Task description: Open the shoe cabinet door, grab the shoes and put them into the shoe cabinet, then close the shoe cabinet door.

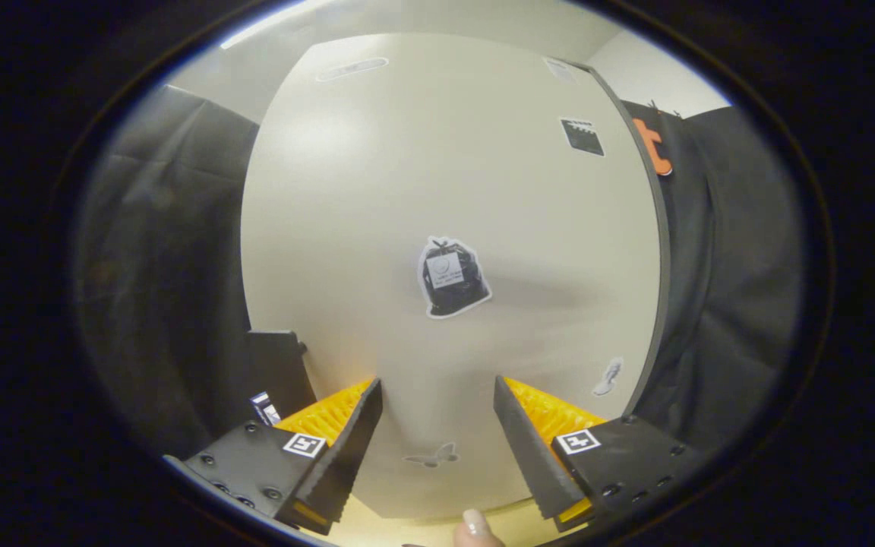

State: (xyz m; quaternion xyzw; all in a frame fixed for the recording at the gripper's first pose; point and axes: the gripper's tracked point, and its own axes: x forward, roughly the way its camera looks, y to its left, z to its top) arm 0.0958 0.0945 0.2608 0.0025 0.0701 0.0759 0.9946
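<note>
The shoe cabinet door (453,190) is seen as a smooth, pale panel with a soft sheen, laminate by the look of it, edged by a darker band. A glossy paper-like sticker (451,277) is stuck at the door's middle. Matt, creased cloth (741,304) is hung beside the door. Ridged pads are shown on the spread, empty gripper (437,425) fingers.

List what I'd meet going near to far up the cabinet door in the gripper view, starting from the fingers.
Open fingers, holding nothing → butterfly sticker between them → bag-shaped sticker mid-door → dark square sticker near the door's top.
</note>
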